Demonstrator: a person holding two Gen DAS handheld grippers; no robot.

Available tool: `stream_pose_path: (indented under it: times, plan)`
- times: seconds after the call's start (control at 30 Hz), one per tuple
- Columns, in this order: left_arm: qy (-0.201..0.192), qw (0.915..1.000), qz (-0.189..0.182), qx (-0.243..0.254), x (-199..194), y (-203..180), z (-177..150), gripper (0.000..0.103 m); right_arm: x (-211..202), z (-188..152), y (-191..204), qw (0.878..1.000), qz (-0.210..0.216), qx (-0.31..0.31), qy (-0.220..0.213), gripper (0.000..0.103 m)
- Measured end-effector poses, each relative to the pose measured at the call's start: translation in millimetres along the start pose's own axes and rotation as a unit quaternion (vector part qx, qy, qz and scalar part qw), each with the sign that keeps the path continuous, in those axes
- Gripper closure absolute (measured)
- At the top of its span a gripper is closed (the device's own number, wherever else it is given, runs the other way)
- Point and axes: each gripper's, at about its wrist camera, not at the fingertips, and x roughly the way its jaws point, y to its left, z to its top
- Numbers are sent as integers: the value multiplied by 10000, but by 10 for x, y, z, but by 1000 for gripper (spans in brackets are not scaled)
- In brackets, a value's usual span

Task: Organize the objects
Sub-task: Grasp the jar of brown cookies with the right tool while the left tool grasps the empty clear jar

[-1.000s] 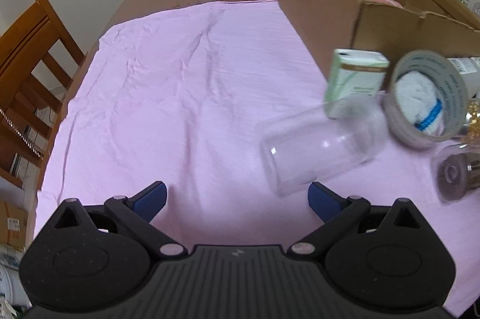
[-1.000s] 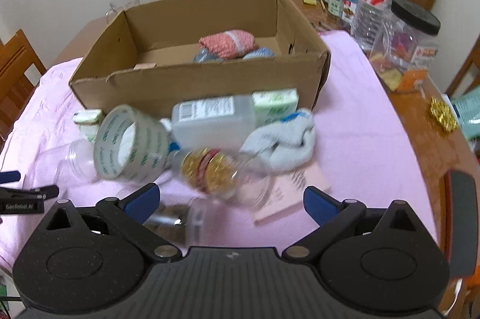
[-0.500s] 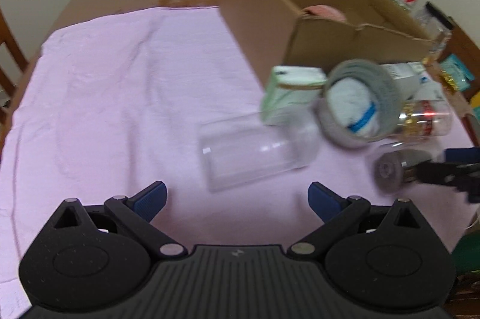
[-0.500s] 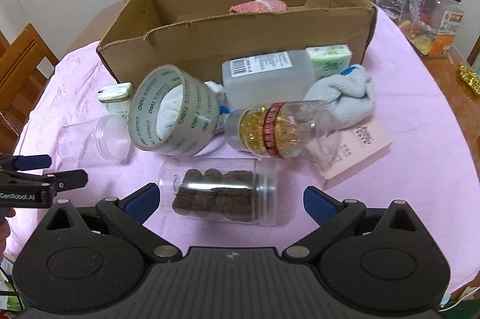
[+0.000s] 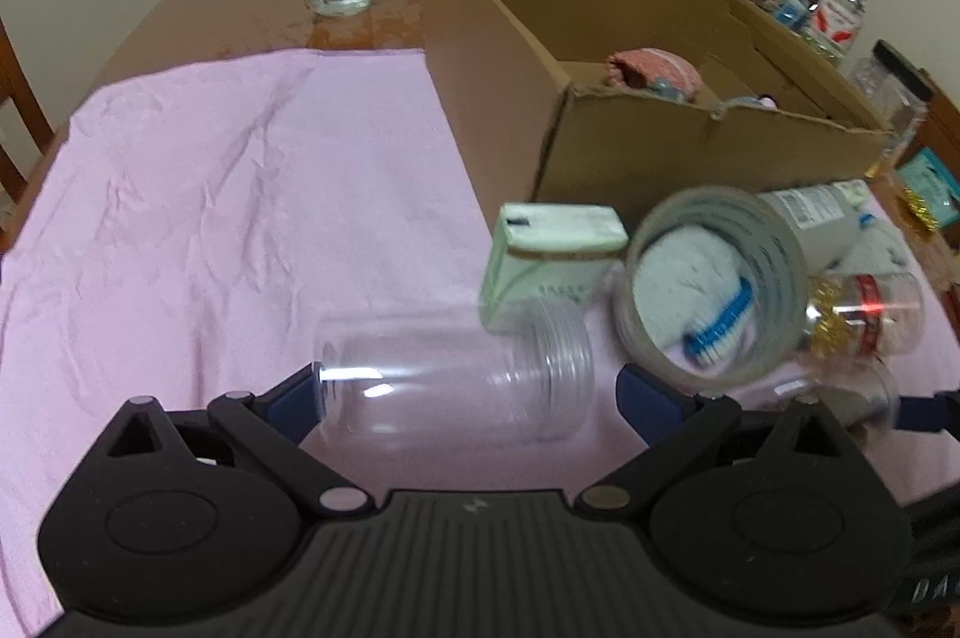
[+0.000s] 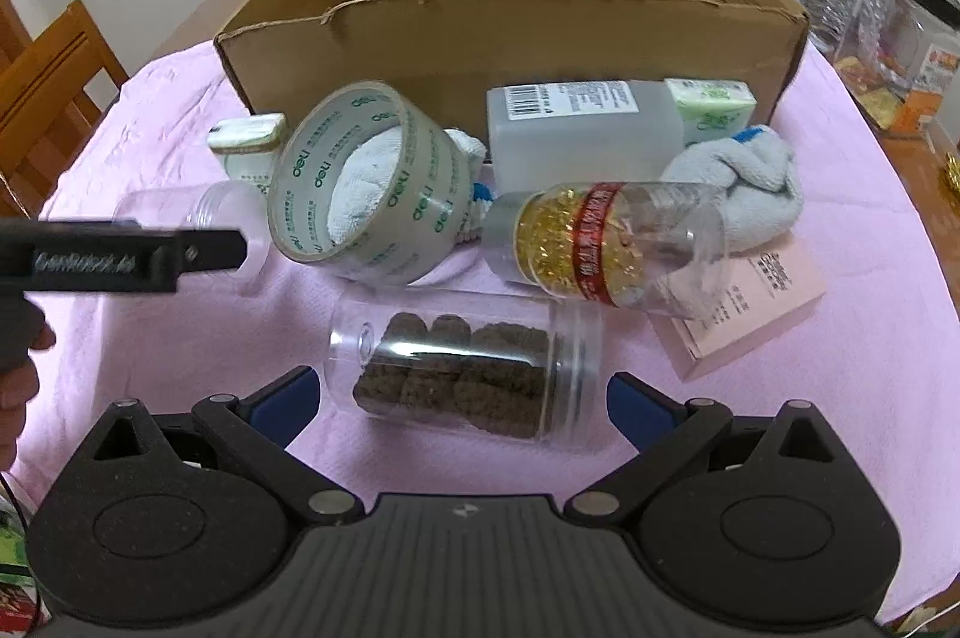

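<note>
Your left gripper (image 5: 465,389) is spread wide around the empty clear jar (image 5: 450,377) lying on its side on the pink cloth (image 5: 210,218), not yet clamped. Your right gripper (image 6: 459,395) likewise straddles, released, the jar of brown pieces (image 6: 462,368). Behind, the tape roll (image 6: 366,182) and gold-filled bottle (image 6: 606,242) crowd the way to the cardboard box (image 6: 510,38).

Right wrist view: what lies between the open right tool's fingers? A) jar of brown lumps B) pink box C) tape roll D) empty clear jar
A: the jar of brown lumps lies on its side between the right tool's open fingers, not gripped; the tape roll and pink box sit farther off, and the empty jar is at the left tool.
</note>
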Motion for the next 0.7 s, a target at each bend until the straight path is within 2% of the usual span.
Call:
stream_pose_path:
  times: [0.23,0.5,0.7]
  plan:
    - [30,9996,292,38,68,14,31,3,157,60,109,9999,-137,-20,77,0]
    - [47,9993,367,14,119,-6,19,4,265,157,200,9996,-258,-78,96,1]
    - [23,9994,318,146,118,12,11,13,290,176,231,9990,-374,-169,188,6]
